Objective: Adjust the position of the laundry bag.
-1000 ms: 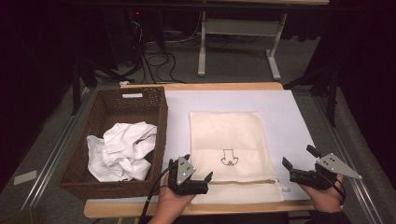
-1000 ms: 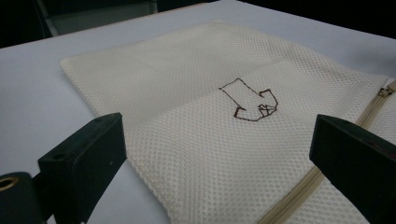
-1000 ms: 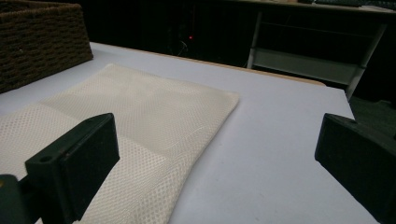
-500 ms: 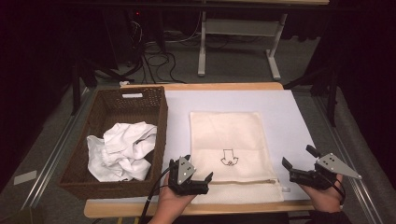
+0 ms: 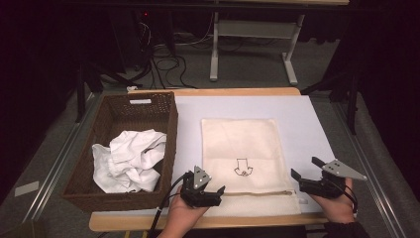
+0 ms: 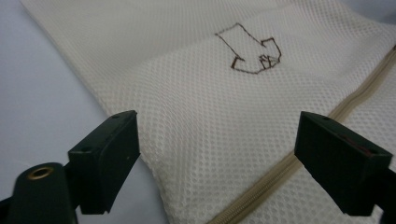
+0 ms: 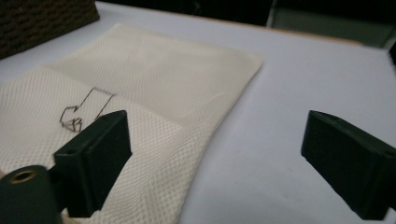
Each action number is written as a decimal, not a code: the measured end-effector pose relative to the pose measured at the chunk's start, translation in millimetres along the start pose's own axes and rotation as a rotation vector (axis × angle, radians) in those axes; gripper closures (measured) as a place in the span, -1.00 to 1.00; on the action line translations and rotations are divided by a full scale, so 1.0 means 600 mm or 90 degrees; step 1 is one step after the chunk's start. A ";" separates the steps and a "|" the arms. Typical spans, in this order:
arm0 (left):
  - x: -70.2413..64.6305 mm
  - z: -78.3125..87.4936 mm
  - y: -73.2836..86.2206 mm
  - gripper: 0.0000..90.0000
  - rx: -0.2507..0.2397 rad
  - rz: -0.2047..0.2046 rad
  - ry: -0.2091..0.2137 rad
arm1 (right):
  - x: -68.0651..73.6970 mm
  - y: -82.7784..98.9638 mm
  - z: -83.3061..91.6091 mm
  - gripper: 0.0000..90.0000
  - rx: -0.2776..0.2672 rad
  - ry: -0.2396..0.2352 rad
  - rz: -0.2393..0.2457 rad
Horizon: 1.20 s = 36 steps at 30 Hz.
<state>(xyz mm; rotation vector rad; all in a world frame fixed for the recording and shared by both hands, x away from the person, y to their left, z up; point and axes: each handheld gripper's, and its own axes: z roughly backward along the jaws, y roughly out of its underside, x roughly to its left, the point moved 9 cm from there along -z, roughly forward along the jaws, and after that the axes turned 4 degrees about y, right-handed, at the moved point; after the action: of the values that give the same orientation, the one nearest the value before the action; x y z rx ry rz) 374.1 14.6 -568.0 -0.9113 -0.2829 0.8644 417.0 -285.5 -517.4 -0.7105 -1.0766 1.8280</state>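
Observation:
A cream mesh laundry bag (image 5: 240,144) lies flat on the white mat (image 5: 307,124), its zipper (image 5: 257,193) running along the near edge. A brown arrow mark (image 5: 243,168) is stitched just above the zipper. My left gripper (image 5: 218,194) hovers at the bag's near left corner. In the left gripper view the jaws of this gripper (image 6: 229,154) straddle the mesh (image 6: 196,102) and zipper (image 6: 280,172) without pressing them. My right gripper (image 5: 303,167) sits at the near right corner, and its jaws (image 7: 219,158) straddle the bag's edge (image 7: 154,70). Both pairs of jaws have just been closing slightly and still stand open.
A dark wicker basket (image 5: 171,129) stands left of the bag and holds a crumpled white cloth (image 5: 129,158). Its corner appears in the right gripper view (image 7: 42,18). The wooden table edge (image 5: 218,222) runs close in front of both hands. Bare mat lies right of the bag.

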 end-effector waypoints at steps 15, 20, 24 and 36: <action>-0.004 0.010 0.036 -0.24 0.076 0.022 -0.005 | 0.017 0.041 -0.111 -0.04 0.193 -0.027 -0.001; -0.013 0.010 0.037 0.28 0.070 -0.019 -0.006 | 0.021 0.042 -0.117 0.42 0.198 -0.030 0.012; -0.023 0.009 0.036 0.68 0.068 -0.034 0.015 | 0.029 0.040 -0.116 0.87 0.202 -0.043 0.032; 0.000 -0.015 0.003 0.78 0.039 -0.044 -0.018 | 0.015 0.032 -0.111 0.93 0.182 -0.035 0.033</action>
<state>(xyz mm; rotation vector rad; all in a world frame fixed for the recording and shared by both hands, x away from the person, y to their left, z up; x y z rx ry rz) 378.2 10.3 -574.9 -0.8287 -0.3093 0.8182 458.4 -256.4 -565.2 -0.5246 -0.8139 2.0037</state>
